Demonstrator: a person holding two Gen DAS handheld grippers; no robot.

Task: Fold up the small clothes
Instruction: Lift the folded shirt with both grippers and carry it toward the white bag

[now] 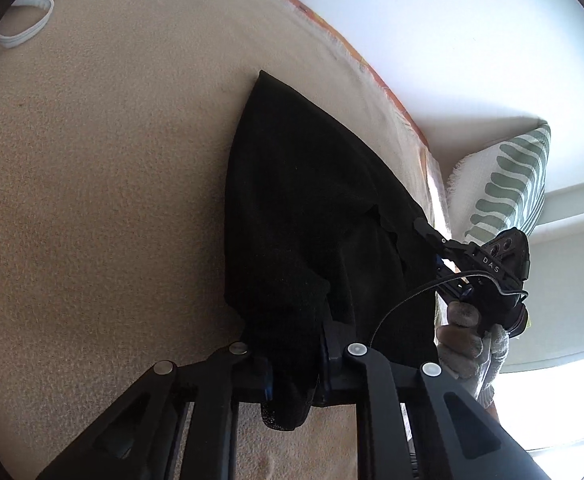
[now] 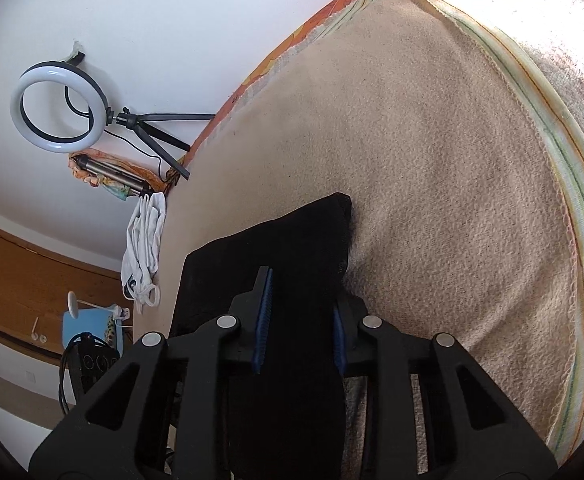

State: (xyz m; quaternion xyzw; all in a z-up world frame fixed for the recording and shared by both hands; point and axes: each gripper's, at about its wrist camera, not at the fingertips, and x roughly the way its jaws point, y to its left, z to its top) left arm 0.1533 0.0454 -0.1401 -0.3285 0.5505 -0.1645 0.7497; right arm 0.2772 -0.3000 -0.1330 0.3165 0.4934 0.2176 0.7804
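A small black garment (image 1: 312, 220) lies partly lifted over the beige blanket (image 1: 111, 160). My left gripper (image 1: 296, 364) is shut on its near edge, with a bunch of cloth pinched between the jaws and hanging below them. In the same view my right gripper (image 1: 432, 236), held by a gloved hand (image 1: 468, 344), grips the garment's right edge. The right wrist view shows the black garment (image 2: 292, 248) running between the blue pads (image 2: 263, 320), my right gripper (image 2: 302, 320) shut on it. The garment's far corner rests on the blanket (image 2: 432, 160).
A green-striped pillow (image 1: 508, 188) leans at the blanket's right edge by the white wall. A white band (image 1: 23, 20) lies at the far left. A ring light on a tripod (image 2: 57, 106) and a white cloth (image 2: 143, 248) sit at the blanket's far edge.
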